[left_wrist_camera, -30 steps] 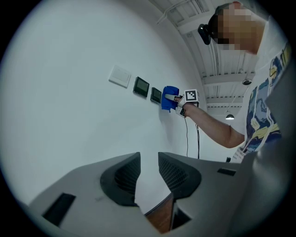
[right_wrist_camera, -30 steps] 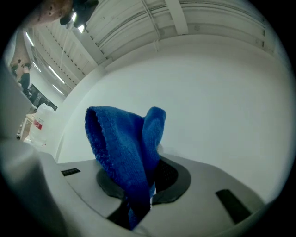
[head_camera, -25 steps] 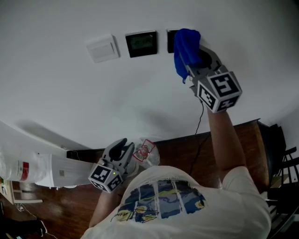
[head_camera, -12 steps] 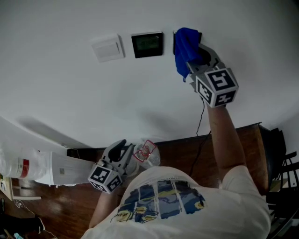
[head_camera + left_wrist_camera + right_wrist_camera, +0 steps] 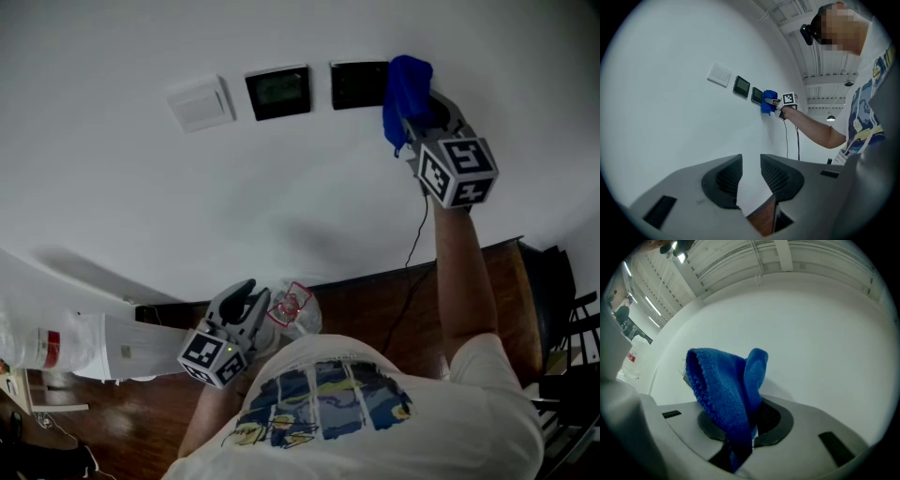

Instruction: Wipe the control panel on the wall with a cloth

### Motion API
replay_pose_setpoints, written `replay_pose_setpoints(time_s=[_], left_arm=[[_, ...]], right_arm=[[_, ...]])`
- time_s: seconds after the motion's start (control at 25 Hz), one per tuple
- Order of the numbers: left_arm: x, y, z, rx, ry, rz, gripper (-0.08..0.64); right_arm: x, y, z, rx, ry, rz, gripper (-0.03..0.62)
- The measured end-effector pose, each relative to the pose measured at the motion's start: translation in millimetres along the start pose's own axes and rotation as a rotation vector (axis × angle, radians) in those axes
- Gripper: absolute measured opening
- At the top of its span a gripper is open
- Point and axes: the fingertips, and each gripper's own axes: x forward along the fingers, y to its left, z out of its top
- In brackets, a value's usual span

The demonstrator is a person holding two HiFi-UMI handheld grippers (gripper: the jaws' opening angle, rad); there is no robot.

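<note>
Three plates sit in a row on the white wall: a white switch (image 5: pixel 199 101), a black control panel with a screen (image 5: pixel 278 91) and a second black panel (image 5: pixel 359 84). My right gripper (image 5: pixel 422 105) is shut on a blue cloth (image 5: pixel 406 86), which is pressed to the wall just right of the second panel. In the right gripper view the cloth (image 5: pixel 726 394) bulges out of the gripper (image 5: pixel 750 423). My left gripper (image 5: pixel 246 302) hangs low by the person's waist, open by a narrow gap and holding nothing. The left gripper view shows the panels (image 5: pixel 741 86) and the cloth (image 5: pixel 768 101) far off.
A thin black cable (image 5: pixel 412 246) runs down the wall under the right arm. Below lies brown wood flooring (image 5: pixel 375 300). A crumpled plastic bag (image 5: pixel 292 307) lies beside the left gripper, a white object with a red label (image 5: pixel 56 342) stands at the left, and dark furniture (image 5: pixel 562 309) at the right.
The right gripper has slid the cloth rightward along the wall, off the second black panel, which now shows uncovered. The left gripper has stayed put.
</note>
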Motion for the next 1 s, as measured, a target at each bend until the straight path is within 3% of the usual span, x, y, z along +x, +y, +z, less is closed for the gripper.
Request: replay_pose_setpoints(time_s=[0.6, 1.0], left_arm=[[-2.8, 0.9, 0.4, -0.002, -0.002, 0.009, 0.097], [-6.3, 0.2, -2.4, -0.002, -0.005, 0.008, 0.097]], right_arm=[[-0.4, -9.4, -15.0, -0.002, 0.027, -0.002, 0.091], [-66.7, 27.6, -9.9, 0.008, -0.023, 0.031, 0.091]])
